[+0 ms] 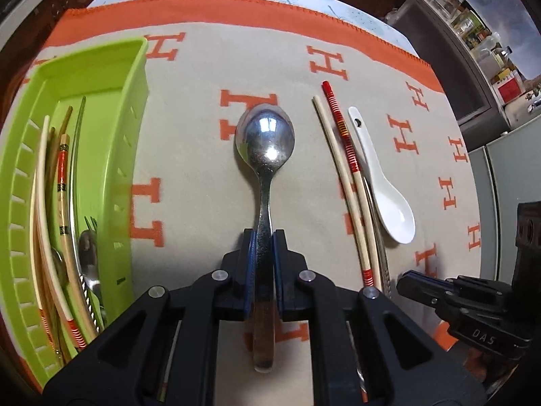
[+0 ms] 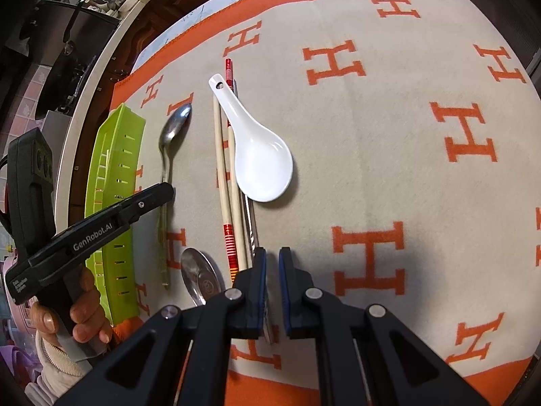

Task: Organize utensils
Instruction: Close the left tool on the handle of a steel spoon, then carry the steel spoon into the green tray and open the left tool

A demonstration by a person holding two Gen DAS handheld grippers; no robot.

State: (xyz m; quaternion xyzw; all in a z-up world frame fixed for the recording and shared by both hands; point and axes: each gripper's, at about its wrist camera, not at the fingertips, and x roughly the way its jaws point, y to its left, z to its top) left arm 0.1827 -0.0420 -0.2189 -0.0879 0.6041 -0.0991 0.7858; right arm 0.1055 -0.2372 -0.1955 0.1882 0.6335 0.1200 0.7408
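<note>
Peering leftward showed cutlery inside my lime-green plastic tray (image 1: 128, 77); left tongs (image 1: 264, 237) clamped the shiny steel spoon (image 1: 265, 138), right tongs (image 2: 272, 257) slightly apart, empty.

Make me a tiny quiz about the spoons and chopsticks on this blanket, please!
1. True or false: the left tool is shut on the metal spoon.
2. Which thing lies just right of the chopsticks? A) fork B) white ceramic spoon C) knife
3. Fill in: the utensils already sorted lie in the ____ tray.

Key: 1 true; 2 B; 3 green.
</note>
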